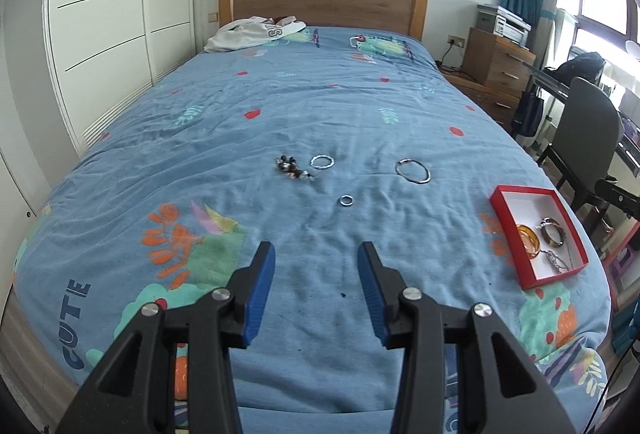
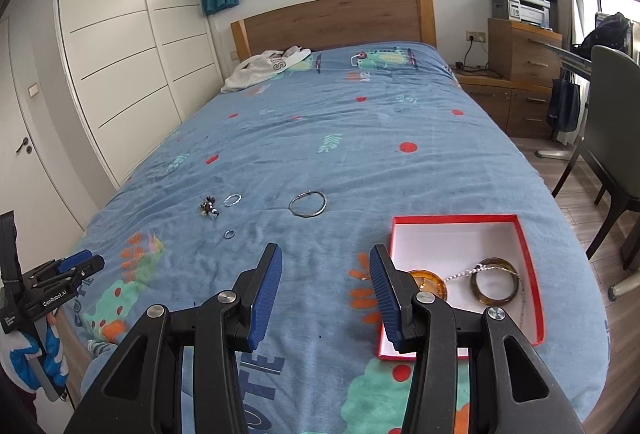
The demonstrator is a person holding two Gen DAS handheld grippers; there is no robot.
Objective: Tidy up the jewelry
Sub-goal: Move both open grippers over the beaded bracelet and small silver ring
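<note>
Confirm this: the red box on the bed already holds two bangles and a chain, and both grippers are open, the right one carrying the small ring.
Not quite. The right gripper carries nothing; the right wrist view shows bare bedspread between its fingers. The small ring lies on the bed. The red box and the open left gripper are as stated.

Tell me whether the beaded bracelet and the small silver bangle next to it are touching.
Apart. The left wrist view shows a strip of blue bedspread between the beaded bracelet and the small silver bangle.
</note>
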